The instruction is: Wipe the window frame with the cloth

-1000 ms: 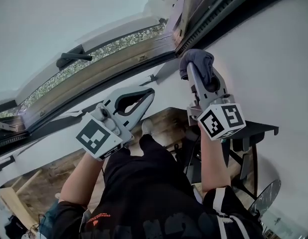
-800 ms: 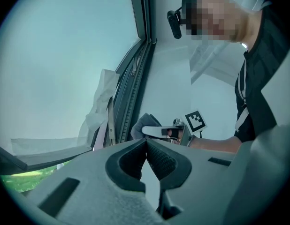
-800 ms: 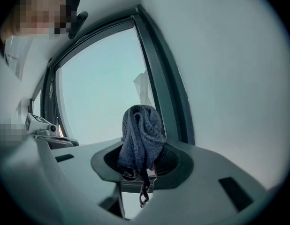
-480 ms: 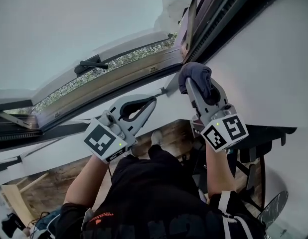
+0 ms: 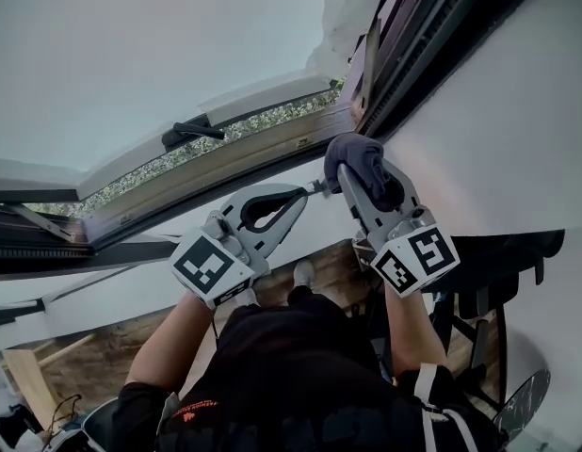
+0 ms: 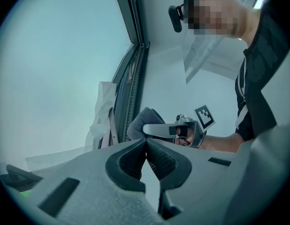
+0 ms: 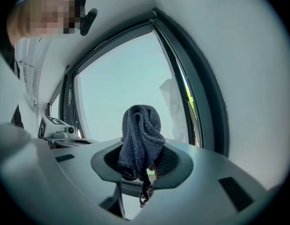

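Seemingly the wiping is barely begun: the right gripper (image 5: 364,179) has its 2 jaws clamped on the bunched grey cloth (image 5: 357,156), raised to the lower corner of the dark window frame (image 5: 432,36), though I cannot tell whether cloth and frame touch. The left gripper (image 5: 293,199) hovers just beside it, jaws closed together on nothing. Around them are a plain white wall (image 5: 503,130), a swung-open sash (image 5: 234,158) and a wooden floor (image 5: 112,347) well below.

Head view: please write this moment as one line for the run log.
right tool: shut on cloth | left tool: shut, empty | cloth: beside window frame corner, contact unclear
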Demonstrator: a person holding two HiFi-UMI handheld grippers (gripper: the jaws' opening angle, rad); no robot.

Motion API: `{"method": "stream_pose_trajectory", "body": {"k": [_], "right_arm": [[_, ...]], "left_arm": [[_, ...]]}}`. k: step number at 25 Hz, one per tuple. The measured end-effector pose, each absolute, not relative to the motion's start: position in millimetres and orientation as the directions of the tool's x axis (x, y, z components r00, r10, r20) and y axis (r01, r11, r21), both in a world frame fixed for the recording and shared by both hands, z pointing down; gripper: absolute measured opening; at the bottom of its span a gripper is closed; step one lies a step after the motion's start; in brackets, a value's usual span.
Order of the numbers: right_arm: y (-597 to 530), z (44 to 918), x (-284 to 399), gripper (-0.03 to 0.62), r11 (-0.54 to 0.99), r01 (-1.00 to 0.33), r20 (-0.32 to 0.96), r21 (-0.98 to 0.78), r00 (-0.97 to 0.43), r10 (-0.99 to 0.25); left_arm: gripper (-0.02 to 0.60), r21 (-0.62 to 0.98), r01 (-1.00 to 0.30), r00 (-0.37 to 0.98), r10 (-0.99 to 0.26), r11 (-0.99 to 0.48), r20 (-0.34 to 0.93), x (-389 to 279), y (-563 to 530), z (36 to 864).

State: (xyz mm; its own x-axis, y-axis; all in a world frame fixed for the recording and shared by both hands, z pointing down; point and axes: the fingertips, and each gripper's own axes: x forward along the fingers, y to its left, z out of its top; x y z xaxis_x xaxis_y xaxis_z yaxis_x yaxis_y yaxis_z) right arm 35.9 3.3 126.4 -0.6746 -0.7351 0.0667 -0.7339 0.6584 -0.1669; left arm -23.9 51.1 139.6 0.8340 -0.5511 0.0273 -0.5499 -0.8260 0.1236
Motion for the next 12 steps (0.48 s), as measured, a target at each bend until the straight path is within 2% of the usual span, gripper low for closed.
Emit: {"method": "stream_pose_trajectory", "body": {"k": [12], "right_arm": [[21, 117, -2, 0.118, 0.686, -0.716, 0.074, -0.129, -0.697, -0.714]], "left_arm": [[0.02, 0.103, -0.549, 0.832, -0.554, -0.83, -0.025, -49, 58, 120]]}}
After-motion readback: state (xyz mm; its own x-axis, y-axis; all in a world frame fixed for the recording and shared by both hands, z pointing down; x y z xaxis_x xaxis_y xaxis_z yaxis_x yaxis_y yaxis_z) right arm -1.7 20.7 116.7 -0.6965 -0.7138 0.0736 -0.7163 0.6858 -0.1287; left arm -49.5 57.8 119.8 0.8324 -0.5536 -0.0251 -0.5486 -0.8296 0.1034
